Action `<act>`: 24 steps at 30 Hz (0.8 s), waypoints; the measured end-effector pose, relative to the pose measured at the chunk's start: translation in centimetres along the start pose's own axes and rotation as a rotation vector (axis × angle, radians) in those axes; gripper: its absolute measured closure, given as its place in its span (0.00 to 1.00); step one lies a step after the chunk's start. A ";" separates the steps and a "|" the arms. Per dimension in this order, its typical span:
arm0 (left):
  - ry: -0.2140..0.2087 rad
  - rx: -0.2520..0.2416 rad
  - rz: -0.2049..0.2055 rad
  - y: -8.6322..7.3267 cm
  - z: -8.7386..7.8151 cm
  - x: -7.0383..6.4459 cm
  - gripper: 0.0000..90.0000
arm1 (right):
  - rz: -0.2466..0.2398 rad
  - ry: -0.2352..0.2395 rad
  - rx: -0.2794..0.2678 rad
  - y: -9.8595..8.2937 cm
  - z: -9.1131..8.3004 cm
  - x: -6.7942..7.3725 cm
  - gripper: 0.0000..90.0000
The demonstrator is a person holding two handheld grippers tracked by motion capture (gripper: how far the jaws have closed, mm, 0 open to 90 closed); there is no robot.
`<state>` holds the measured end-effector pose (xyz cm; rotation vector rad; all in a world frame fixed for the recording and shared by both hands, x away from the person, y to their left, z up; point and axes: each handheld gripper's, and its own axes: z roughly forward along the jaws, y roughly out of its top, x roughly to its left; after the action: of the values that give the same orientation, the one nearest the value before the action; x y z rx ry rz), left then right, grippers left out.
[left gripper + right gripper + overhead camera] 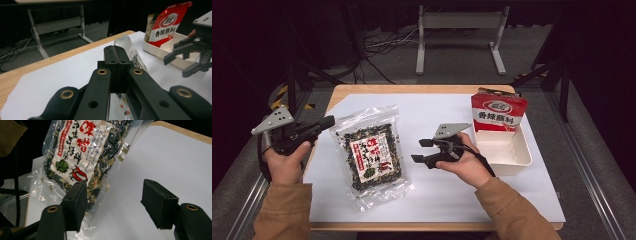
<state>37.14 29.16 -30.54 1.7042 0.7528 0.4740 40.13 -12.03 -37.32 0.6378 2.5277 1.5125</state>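
The printed words on the clear bag (371,156) are too small to read in the high view, and in the right gripper view its top and left side are cut off by the frame edge. In the left gripper view most of this bag is hidden behind the black jaws; only a shiny folded part shows above them. The red packet (497,113) is partly hidden by the wall of the white tray (512,162) in which it stands upright, at the far end of the tray, in the upper right of the high view. The rest of the tray holds nothing.

The clear bag lies flat on the white sheet (432,200), left of the centre of the high view, and it holds dark dried leaves and a red and white label.

The left gripper (330,121) is at the left edge of the table, near the upper left corner of the bag, with its jaws pressed together on nothing. The right gripper (419,151) is in the centre, between the bag and the tray, with its jaws apart.
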 end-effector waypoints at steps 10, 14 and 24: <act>-0.045 -0.031 0.033 1.0 -0.5 -1.5 1.00 | 0.017 0.011 0.013 0.3 2.1 -1.2 0.38; -0.073 -0.048 0.057 1.6 -0.6 -2.4 1.00 | 0.021 0.035 0.005 0.7 2.8 -1.1 0.37; -0.117 -0.067 0.080 2.1 -0.8 -3.4 1.00 | -0.004 0.081 0.005 2.2 4.1 -0.8 0.37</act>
<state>34.72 27.05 -28.07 1.6878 0.5804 0.4457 42.79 -8.17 -37.48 0.5832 2.5907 1.5620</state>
